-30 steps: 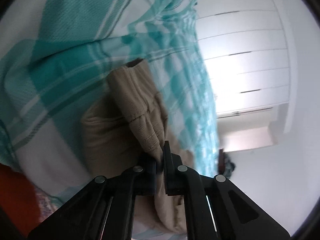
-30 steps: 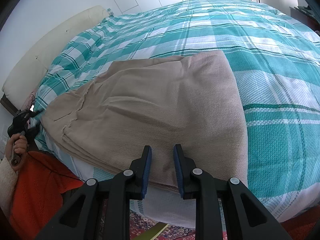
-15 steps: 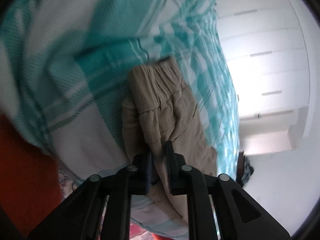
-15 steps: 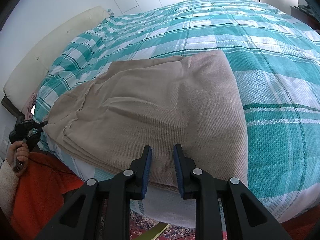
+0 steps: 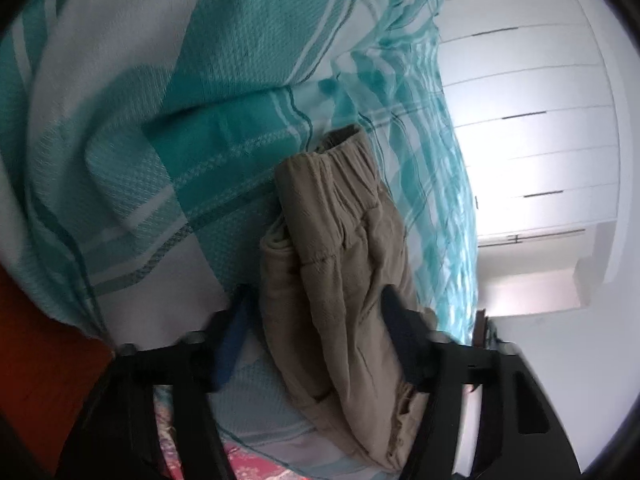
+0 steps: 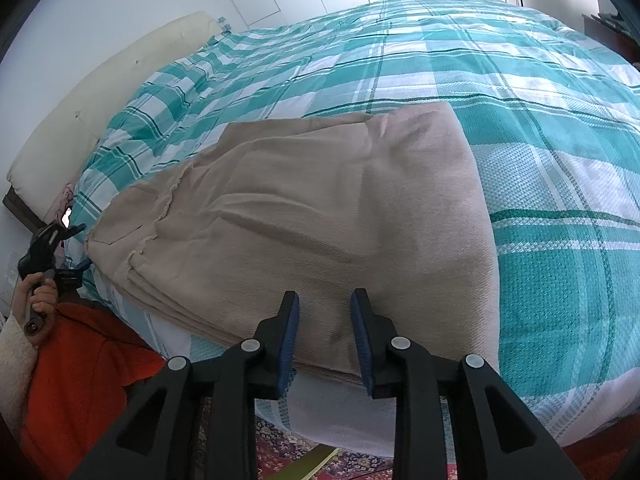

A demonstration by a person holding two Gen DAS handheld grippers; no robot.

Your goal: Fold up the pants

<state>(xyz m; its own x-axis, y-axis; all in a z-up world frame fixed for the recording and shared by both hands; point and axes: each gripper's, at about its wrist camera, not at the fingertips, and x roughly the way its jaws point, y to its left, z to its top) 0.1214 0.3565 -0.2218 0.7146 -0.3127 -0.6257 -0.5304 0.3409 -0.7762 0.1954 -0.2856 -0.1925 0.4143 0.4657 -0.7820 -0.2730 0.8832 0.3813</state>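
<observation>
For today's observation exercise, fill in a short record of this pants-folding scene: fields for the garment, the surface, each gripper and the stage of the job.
garment: beige pants, folded into a flat stack
surface: bed with a teal and white checked bedspread
left gripper: jaws opening, waistband end of the pants between them, pads off the cloth
right gripper: jaws opening, above the near edge of the pants, nothing clamped
stage: pants lie folded near the bed's edge, both grippers letting go

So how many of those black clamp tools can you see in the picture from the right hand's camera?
2. The right gripper fills the bottom, its fingers over the folded beige pants. The left gripper is at the far left, by the pants' end, its fingers opening.
</observation>
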